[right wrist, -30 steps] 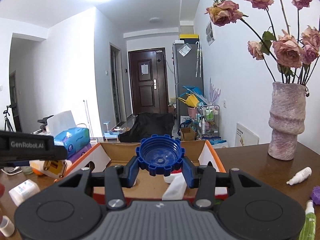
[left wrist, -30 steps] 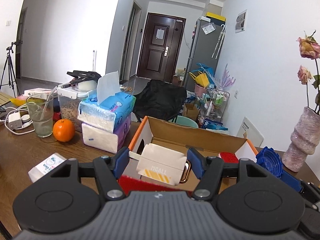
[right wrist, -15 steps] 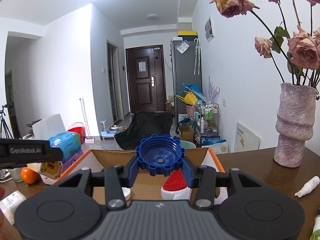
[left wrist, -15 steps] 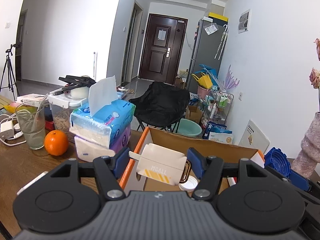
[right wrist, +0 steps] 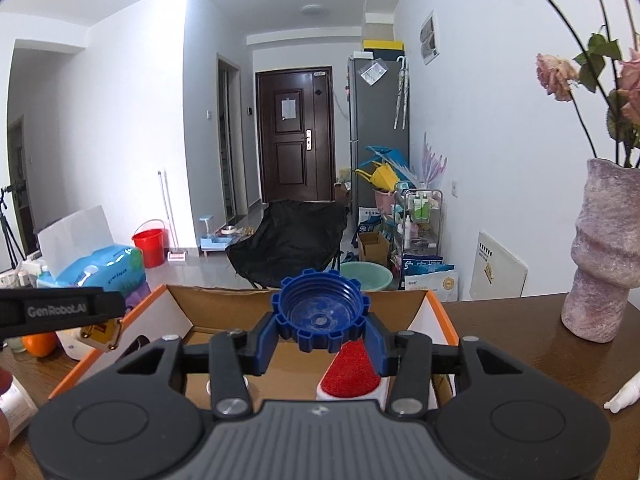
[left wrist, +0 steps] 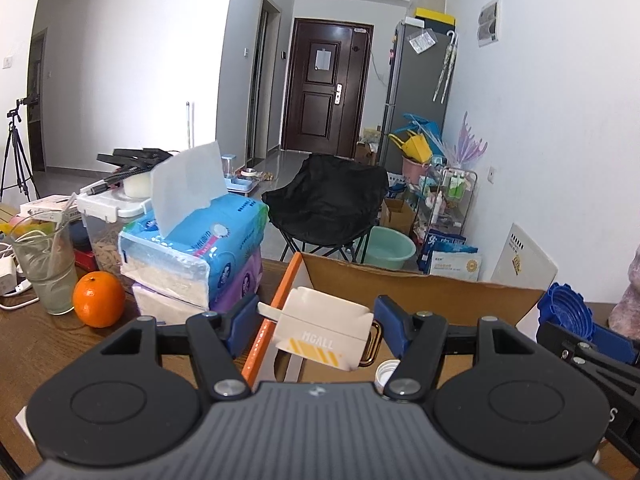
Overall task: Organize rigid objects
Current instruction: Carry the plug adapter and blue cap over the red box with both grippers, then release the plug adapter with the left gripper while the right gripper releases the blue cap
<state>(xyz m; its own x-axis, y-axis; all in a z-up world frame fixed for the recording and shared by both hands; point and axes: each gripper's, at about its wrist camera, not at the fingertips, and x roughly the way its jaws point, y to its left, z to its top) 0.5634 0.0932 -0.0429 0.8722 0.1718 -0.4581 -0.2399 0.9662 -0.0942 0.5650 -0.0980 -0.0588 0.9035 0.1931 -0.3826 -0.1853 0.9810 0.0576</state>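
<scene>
My left gripper (left wrist: 318, 320) is shut on a cream-white case (left wrist: 324, 330) with yellow stripes and a gold ring, held tilted over the left wall of the open cardboard box (left wrist: 420, 280). Above the box (right wrist: 224, 300) floor, my right gripper (right wrist: 322, 332) is shut on a blue notched screw cap (right wrist: 320, 316), its hollow side facing the camera. The left wrist view shows that blue cap (left wrist: 568, 312) at the right edge. In the right wrist view the left gripper's side (right wrist: 60, 312) and the case (right wrist: 102, 334) sit by the box's left flap.
Inside the box lie a red-topped white item (right wrist: 348, 372) and a small white cap (left wrist: 386, 370). Left of the box are stacked tissue packs (left wrist: 192, 248), an orange (left wrist: 98, 300) and a glass (left wrist: 44, 264). A vase of dried roses (right wrist: 604, 252) and a small white bottle (right wrist: 624, 398) stand right.
Both grippers have moved forward over the box, each keeping its grip. The tissue packs and box walls look nearer, and the vase has slid towards the right edge of both views.
</scene>
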